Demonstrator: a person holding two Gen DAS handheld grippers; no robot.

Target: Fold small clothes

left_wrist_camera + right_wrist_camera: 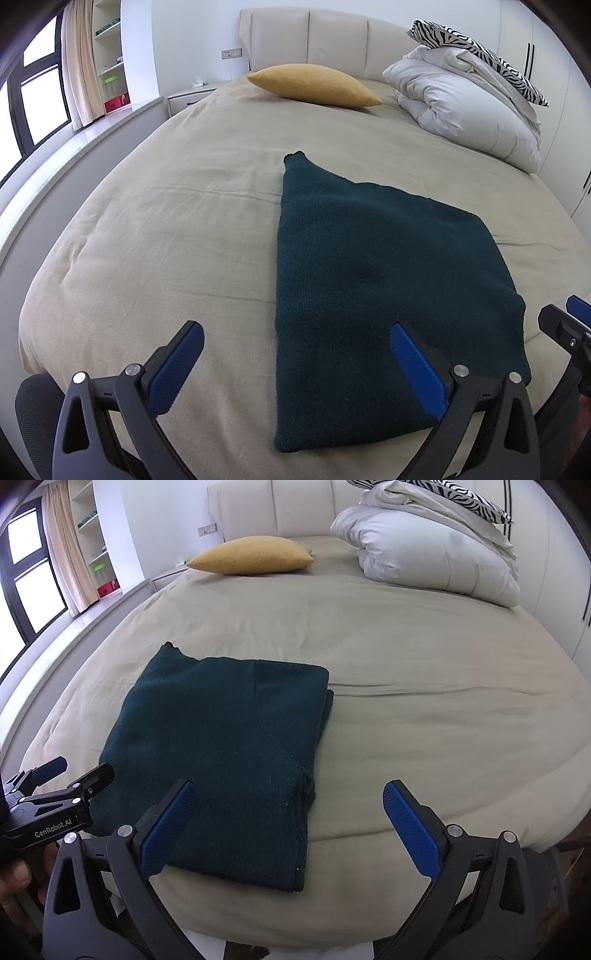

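A dark green knitted garment (369, 280) lies folded flat on the beige bed (166, 229), near its front edge; a narrow cuff sticks out at its far left corner. It also shows in the right wrist view (221, 746). My left gripper (295, 354) is open and empty, just above the garment's near left part. My right gripper (288, 812) is open and empty, over the garment's near right edge. The right gripper shows at the right edge of the left wrist view (565, 325); the left gripper shows at the left of the right wrist view (70, 775).
A yellow pillow (314, 86) lies at the head of the bed. A folded white duvet (469, 103) with a zebra-striped pillow (480, 51) on top sits at the far right. A window sill (74, 147) runs along the left. A nightstand (188, 96) stands by the headboard.
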